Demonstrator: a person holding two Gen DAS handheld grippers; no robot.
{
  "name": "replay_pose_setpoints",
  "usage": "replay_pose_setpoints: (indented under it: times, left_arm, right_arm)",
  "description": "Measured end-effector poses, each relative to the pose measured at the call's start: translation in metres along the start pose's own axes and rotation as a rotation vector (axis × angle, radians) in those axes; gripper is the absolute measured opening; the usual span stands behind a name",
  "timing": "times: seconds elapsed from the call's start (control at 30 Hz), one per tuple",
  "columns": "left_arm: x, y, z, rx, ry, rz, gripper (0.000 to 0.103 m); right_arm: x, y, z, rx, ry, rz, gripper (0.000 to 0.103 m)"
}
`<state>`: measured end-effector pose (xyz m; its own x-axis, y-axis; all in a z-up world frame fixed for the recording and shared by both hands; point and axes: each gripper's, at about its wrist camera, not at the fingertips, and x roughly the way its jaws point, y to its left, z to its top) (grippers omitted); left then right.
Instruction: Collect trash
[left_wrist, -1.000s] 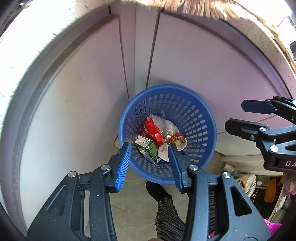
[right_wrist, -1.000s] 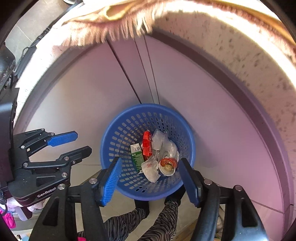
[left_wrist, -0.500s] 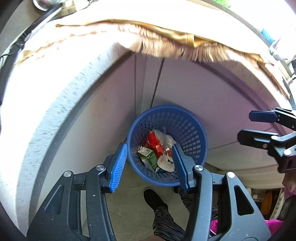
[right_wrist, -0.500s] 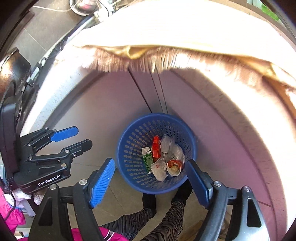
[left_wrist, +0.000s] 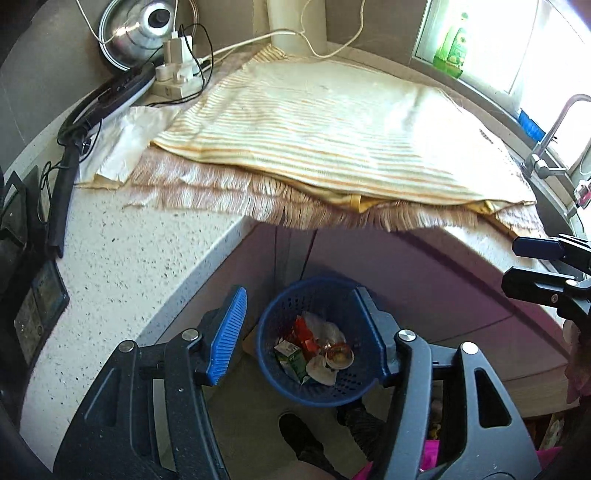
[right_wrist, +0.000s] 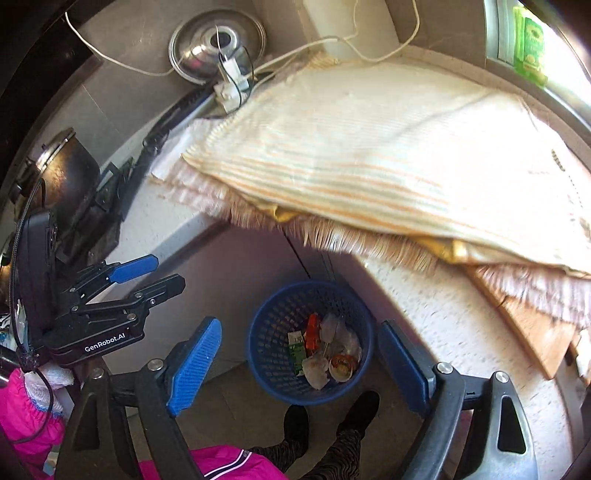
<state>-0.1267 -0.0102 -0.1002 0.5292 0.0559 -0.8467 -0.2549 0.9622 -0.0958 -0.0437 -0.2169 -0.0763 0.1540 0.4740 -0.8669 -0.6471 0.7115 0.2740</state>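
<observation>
Hanging empty, both jaws spread: left tongs, right tongs. Directly below and ahead of each, on the floor against the cabinet: one blue basket, upright, mouth up, framed about equally by both. Contents: one green carton, one red wrapper, one cup, crumpled plastic. Above: one worktop, one striped cloth.

Home kitchen, speckled countertop, faucet, pot lid

Your left gripper hangs with its jaws spread wide. Your right gripper gapes too, empty
</observation>
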Motion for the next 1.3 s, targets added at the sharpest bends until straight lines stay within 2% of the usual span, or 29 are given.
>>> replay_pose_setpoints:
  times: [0.1, 0.33, 0.47, 0.57, 0.73, 0.93, 1.3]
  left_arm:
    - [-0.013, -0.007, 0.014, -0.014, -0.047, -0.01, 0.069]
    - [-0.04, -0.026, 0.056, -0.017, -0.146, -0.029, 0.078]
    - [-0.054, -0.036, 0.075, -0.017, -0.2, -0.032, 0.086]
    - [-0.065, -0.043, 0.087, -0.014, -0.245, -0.029, 0.095]
    - [-0.079, -0.052, 0.105, -0.016, -0.295, -0.03, 0.102]
    - [-0.089, -0.057, 0.119, -0.012, -0.334, -0.02, 0.102]
    - [-0.089, -0.065, 0.128, 0.009, -0.336, -0.019, 0.102]
  right_arm:
    - [-0.019, -0.002, 0.011, -0.012, -0.046, -0.002, 0.091]
    - [-0.061, -0.014, 0.036, 0.005, -0.158, 0.022, 0.092]
    - [-0.083, -0.018, 0.049, -0.002, -0.231, 0.019, 0.103]
    - [-0.096, -0.02, 0.06, -0.016, -0.272, 0.008, 0.103]
    - [-0.113, -0.023, 0.072, -0.03, -0.327, -0.011, 0.103]
    - [-0.125, -0.034, 0.081, -0.014, -0.374, -0.007, 0.103]
    - [-0.124, -0.038, 0.091, -0.005, -0.397, -0.003, 0.103]
